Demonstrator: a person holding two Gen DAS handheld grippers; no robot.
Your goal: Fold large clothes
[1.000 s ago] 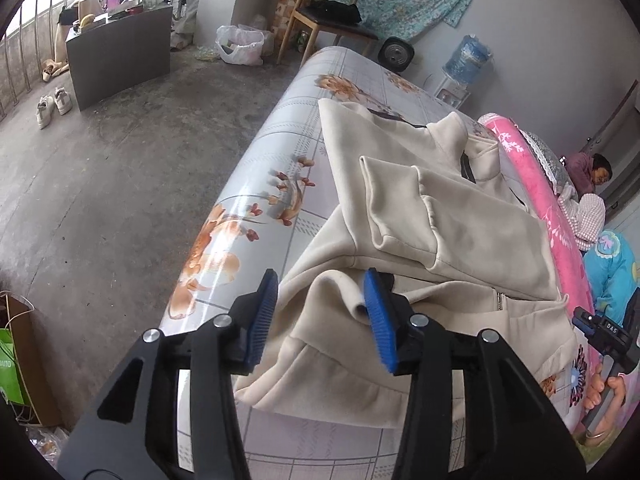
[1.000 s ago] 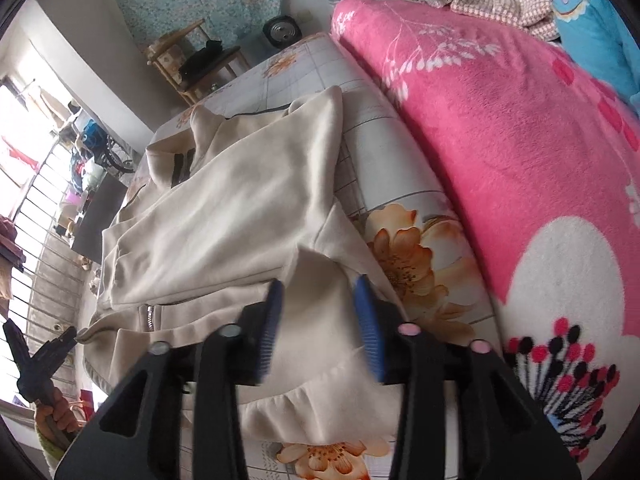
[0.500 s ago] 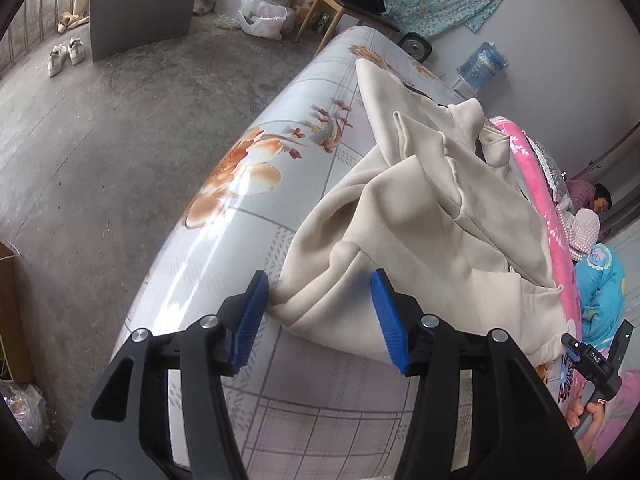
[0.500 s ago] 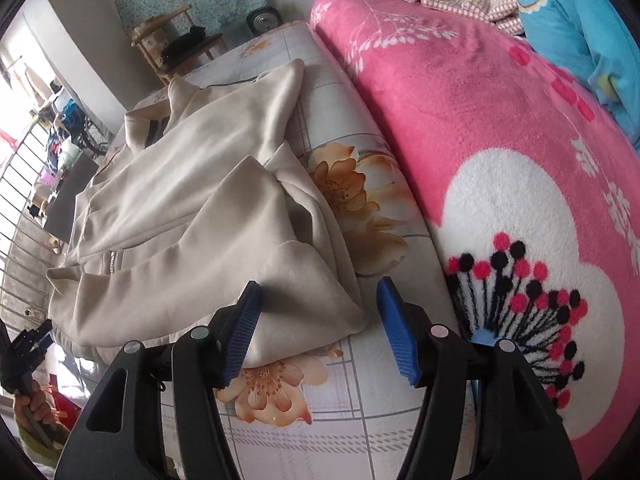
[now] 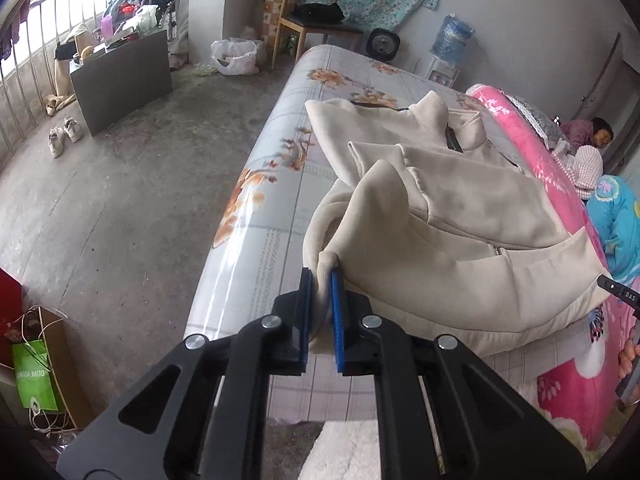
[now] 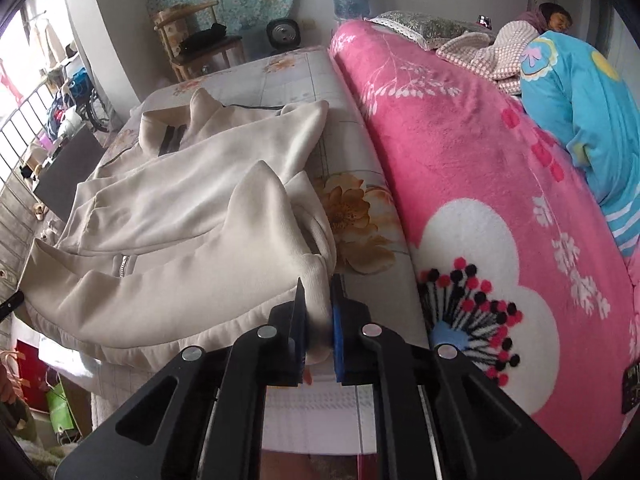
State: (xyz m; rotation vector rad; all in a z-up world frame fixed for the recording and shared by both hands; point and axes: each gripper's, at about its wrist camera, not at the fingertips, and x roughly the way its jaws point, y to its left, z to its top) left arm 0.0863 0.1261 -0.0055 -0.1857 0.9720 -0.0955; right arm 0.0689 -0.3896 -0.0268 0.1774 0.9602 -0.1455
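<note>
A cream zip-up jacket [image 5: 460, 216] lies spread on the floral bed sheet [image 5: 272, 208], collar at the far end, sleeves folded over its front. My left gripper [image 5: 320, 280] has its blue pads closing on the jacket's near left hem corner, cloth pinched between them and lifted. In the right wrist view the same jacket [image 6: 180, 208] shows, and my right gripper [image 6: 318, 292] is closing on the near right hem corner, the fabric bunched between its pads. The hem between the two corners sags off the bed edge.
A pink flowered blanket [image 6: 480, 184] runs along the bed's right side, where a person [image 6: 552, 20] lies under a blue cover [image 6: 580, 92]. Left of the bed is bare concrete floor [image 5: 120, 200] with a grey cabinet [image 5: 120, 76], a wooden chair [image 5: 316, 20] and a green bag [image 5: 36, 376].
Both grippers went from open around the hem corners to closed on them. The corners have risen off the sheet and both views have pulled back toward the bed's near edge.
</note>
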